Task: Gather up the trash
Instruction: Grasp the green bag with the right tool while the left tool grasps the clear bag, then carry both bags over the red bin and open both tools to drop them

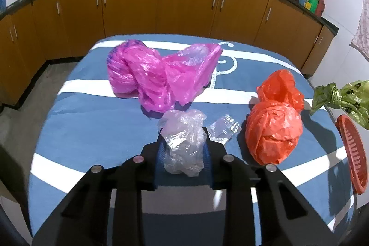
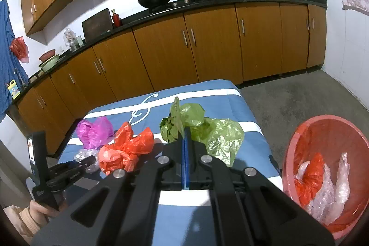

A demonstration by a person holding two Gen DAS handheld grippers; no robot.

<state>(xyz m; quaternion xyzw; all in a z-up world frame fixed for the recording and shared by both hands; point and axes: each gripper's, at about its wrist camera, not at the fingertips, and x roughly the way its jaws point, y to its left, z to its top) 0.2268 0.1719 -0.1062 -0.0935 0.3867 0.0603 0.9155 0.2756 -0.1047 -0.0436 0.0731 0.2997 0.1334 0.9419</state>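
My left gripper (image 1: 184,142) is shut on a crumpled clear plastic bag (image 1: 182,130) lying on the blue striped tablecloth (image 1: 92,119). A small clear plastic scrap (image 1: 222,128) lies just right of it. Beyond sit a pink bag (image 1: 161,75) and an orange bag (image 1: 274,123). My right gripper (image 2: 185,134) is shut on a fold of the green bag (image 2: 221,137), which hangs over the table's right side. The right wrist view also catches the left gripper (image 2: 88,160) at the far left, with the clear plastic bag (image 2: 84,155) at its tips.
A red basket (image 2: 297,142) stands off the table's right edge and holds orange and clear plastic scraps. Wooden kitchen cabinets (image 2: 207,45) with woks on the counter run behind the table. A bare grey floor (image 2: 299,98) lies to the right. A hand (image 2: 34,211) grips the left tool.
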